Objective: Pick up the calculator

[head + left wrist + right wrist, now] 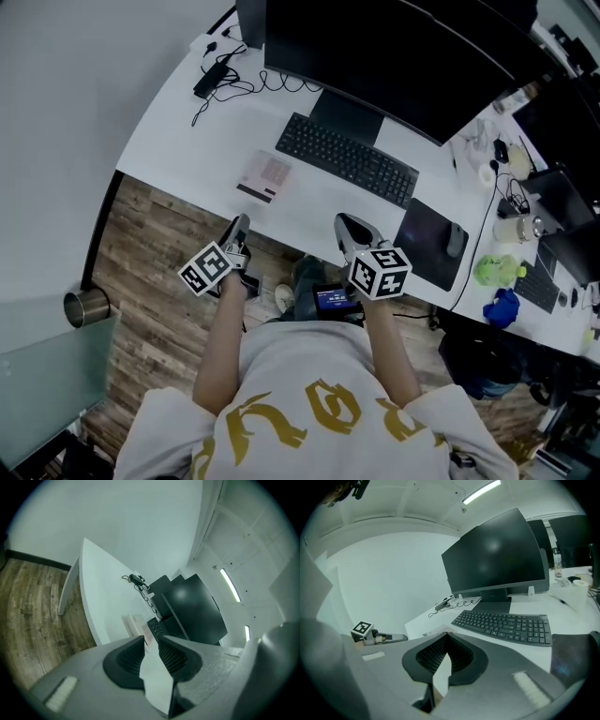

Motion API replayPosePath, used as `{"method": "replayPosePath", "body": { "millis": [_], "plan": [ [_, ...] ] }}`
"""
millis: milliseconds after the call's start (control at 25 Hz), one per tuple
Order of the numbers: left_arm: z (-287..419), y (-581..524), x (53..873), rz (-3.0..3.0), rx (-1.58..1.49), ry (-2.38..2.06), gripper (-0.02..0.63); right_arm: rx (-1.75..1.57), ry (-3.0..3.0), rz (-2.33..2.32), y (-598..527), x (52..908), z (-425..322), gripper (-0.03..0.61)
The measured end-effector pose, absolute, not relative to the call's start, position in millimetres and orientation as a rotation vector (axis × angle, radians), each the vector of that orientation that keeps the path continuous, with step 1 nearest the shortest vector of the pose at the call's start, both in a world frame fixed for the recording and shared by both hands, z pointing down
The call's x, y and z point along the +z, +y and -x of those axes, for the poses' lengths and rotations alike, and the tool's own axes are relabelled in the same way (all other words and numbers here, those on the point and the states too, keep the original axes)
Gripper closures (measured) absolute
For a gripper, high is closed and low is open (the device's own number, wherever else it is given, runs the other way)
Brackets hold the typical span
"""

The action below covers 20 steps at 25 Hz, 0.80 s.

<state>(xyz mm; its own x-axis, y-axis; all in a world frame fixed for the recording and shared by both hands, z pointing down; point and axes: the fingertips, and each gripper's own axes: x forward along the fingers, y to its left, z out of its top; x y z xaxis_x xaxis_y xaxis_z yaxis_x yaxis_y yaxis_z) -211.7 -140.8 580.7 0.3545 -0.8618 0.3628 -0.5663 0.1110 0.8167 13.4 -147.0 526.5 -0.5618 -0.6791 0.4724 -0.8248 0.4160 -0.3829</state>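
White curved desk (178,122). Black keyboard (347,157) lies mid-desk, angled. Calculator (265,175) is flat just left of the keyboard, a bit nearer the front edge, not touching it. Monitor stand base (349,117) sits directly behind the keyboard. Black adapter (212,77) with tangled cable (253,86) is well behind-left of the keyboard, near the far corner. Dark mouse pad (427,248) is just right of the keyboard. Farther right are a pale cup (514,228), a green lump (497,270) and a blue lump (502,307), kind unclear.
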Motion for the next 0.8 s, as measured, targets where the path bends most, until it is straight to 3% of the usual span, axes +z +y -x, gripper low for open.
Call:
{"method": "replayPosePath", "body": {
  "millis": [400, 800],
  "plan": [
    [207, -179, 627, -1.324, -0.515, -1.260, 0.482, 0.960, -2.366, -1.229, -189, 567, -17, 0.552],
    [202, -211, 645, -1.266, -0.524, -1.233, 0.483, 1.042, -2.298, -1.214, -215, 600, -30, 0.552]
  ]
}}
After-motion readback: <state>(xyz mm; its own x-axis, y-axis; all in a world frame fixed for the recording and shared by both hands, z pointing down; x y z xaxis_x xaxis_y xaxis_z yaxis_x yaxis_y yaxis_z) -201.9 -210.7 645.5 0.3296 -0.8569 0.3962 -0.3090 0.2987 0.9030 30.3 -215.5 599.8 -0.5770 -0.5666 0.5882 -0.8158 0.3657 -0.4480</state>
